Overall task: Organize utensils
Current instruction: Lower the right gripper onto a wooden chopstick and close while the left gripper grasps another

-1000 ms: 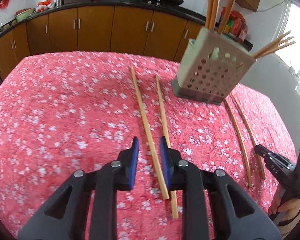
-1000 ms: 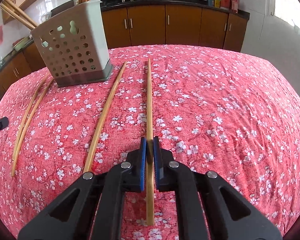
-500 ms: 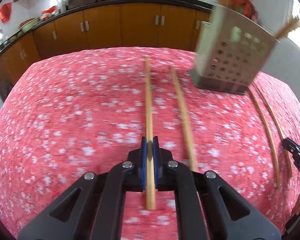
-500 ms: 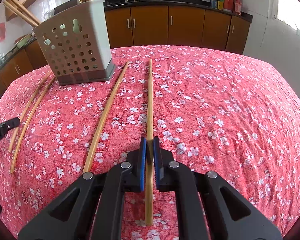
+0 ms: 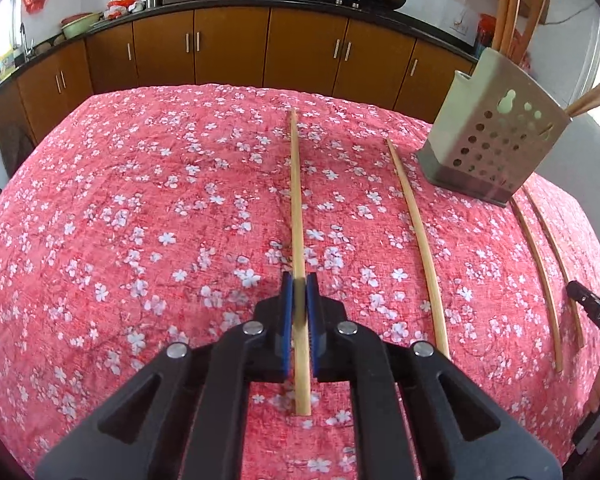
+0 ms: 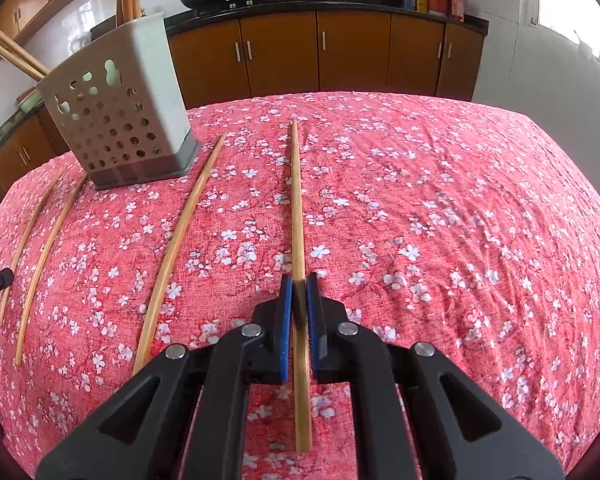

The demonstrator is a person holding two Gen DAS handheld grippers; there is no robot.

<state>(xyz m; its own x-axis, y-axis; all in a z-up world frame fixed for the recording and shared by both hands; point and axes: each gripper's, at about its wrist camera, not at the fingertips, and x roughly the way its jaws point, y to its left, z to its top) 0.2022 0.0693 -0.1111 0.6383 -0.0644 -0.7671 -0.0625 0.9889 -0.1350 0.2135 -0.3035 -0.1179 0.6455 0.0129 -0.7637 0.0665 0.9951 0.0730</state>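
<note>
Two tools are at work, each clamped tight on its own chopstick. In the left wrist view the left tool has its blue pads pinched on a pale chopstick that runs toward 12 o'clock across the red floral cloth covering the counter, its near end poking out behind the pads. A second chopstick lies just to the 3 o'clock side, and two thinner curved ones lie farther toward 3 o'clock, past the perforated utensil holder standing at 2 o'clock with several sticks already upright in it. In the right wrist view the right tool grips a darker chopstick, also pointing to 12 o'clock. One loose chopstick rests at its 9 o'clock side, the holder at 10 o'clock.
</note>
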